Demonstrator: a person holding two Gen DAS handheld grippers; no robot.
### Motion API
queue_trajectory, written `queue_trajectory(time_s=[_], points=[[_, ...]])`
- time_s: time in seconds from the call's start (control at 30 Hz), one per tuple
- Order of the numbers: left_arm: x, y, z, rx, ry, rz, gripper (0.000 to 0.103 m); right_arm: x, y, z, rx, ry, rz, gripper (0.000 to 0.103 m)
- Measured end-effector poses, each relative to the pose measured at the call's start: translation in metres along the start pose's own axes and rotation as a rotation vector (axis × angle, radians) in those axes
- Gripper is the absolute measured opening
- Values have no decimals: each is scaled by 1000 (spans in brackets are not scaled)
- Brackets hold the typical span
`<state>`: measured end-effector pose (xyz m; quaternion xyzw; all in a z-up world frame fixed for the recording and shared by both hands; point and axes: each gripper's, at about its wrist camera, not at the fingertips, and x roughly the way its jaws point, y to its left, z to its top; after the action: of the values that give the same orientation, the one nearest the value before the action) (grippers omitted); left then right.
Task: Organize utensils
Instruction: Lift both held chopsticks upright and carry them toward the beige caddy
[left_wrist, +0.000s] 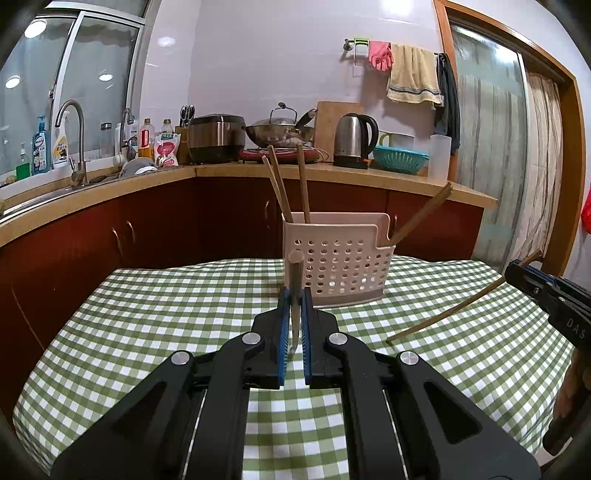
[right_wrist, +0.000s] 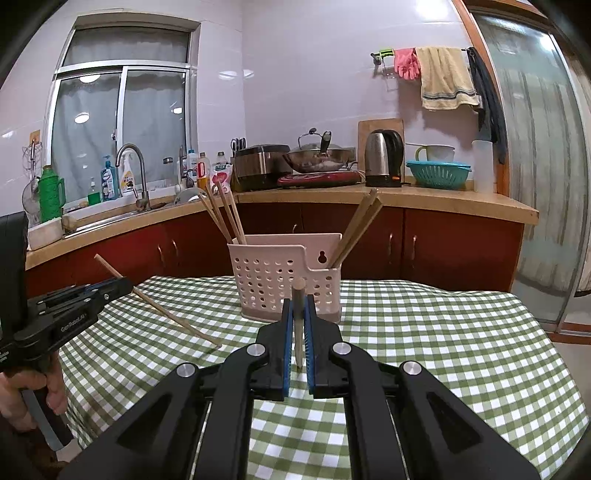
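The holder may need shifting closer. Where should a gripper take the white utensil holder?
On the white utensil holder, pinch the raised back wall from above, mid-wall, clear of the chopsticks: it is thin, upright and bare there; the body looks too wide.

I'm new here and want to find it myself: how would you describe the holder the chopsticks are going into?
Start at the table with the green-and-white checked cloth. Near its far edge, in front of the red cabinets, stands the utensil holder, a pale plastic caddy. It is the only thing standing on the cloth, its walls are full of round holes, and wooden chopsticks lean out of both its ends.
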<state>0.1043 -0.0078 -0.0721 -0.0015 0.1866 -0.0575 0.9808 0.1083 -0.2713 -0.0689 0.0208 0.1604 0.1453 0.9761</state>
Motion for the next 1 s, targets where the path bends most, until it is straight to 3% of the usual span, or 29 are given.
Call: queue_trajectory(time_s=[1.0], points=[[41, 7, 34, 16, -25, 10, 7, 38, 2, 34, -4, -38, 3, 7]])
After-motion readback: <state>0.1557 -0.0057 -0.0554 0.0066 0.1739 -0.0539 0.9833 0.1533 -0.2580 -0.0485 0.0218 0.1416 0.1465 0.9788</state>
